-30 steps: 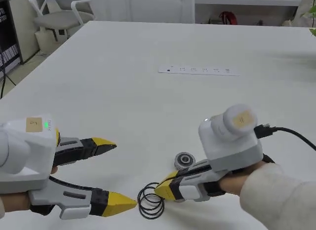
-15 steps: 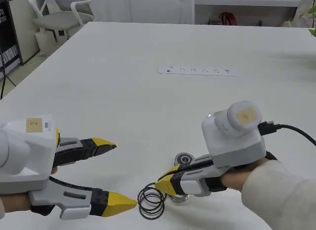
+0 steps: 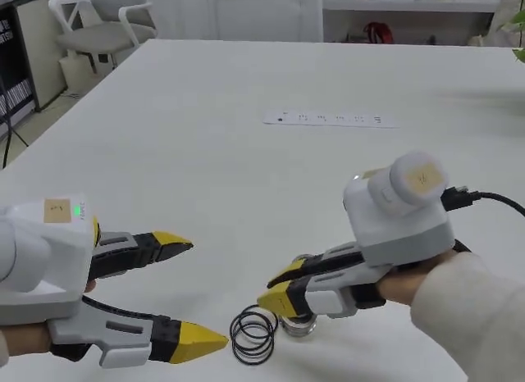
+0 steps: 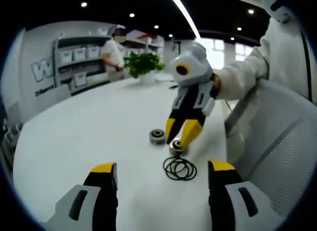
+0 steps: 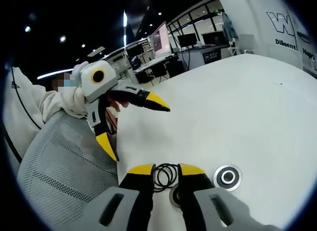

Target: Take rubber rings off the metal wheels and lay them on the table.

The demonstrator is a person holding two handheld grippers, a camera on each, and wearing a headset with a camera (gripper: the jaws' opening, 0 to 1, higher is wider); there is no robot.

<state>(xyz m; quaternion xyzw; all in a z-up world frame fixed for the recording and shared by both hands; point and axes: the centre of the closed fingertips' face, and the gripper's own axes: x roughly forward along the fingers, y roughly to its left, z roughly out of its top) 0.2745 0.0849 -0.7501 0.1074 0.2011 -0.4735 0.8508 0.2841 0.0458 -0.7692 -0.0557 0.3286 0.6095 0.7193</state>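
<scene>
Your left gripper (image 3: 205, 292) stands by, jaws spread wide. Just past its tips, loose rubber rings (image 3: 253, 337) lie piled on the table (image 3: 246, 169). Your right gripper (image 3: 272, 290), jaws narrowly parted and empty, hangs over the nearer metal wheel (image 4: 177, 148). Lower squarely, catch only the ring's edge (never the hub), and peel upward. The second wheel (image 4: 157, 136) sits beyond.

A white power strip (image 3: 330, 118) lies flat; an office chair (image 3: 102, 31) stands far left.
</scene>
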